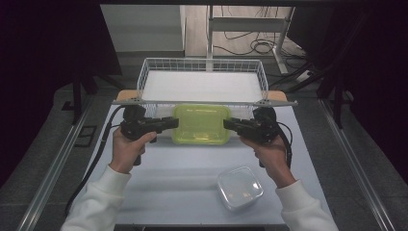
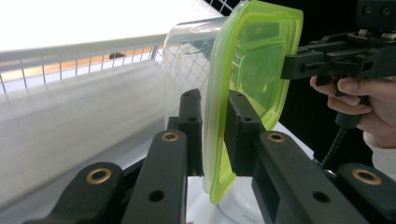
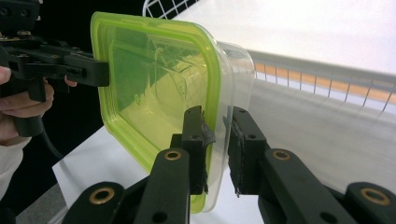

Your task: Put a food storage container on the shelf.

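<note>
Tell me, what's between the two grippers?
The green-lidded container hangs between the left gripper and the right gripper, each clamping one edge of it. The high view shows this.

1. A pale table [image 1: 192, 178] stood over a grey floor [image 1: 43, 159].
2. Metal rails [image 1: 53, 168] ran along both sides of it.
3. Black curtains [image 1: 48, 38] hung at left and right.
4. Loose cables [image 1: 250, 45] lay beyond, under a metal desk frame [image 1: 250, 24].
</note>
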Action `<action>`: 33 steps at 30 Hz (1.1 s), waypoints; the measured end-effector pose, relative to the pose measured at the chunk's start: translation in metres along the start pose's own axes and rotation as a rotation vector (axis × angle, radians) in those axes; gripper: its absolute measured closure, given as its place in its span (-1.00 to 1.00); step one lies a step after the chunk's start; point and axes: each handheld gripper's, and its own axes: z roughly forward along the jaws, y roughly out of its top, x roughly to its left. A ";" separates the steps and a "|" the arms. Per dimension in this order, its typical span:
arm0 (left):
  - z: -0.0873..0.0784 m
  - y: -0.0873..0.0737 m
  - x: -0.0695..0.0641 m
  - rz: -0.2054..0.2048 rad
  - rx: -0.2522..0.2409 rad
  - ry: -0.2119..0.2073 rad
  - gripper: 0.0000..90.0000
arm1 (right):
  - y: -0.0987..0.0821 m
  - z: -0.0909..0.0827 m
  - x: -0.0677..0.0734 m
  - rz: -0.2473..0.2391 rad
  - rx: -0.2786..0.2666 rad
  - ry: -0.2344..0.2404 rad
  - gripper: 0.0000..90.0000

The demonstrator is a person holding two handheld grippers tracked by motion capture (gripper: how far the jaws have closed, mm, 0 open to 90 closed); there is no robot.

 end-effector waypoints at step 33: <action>0.004 0.061 0.004 0.022 -0.048 0.035 0.77 | 0.063 -0.004 -0.015 -0.036 -0.065 -0.005 0.72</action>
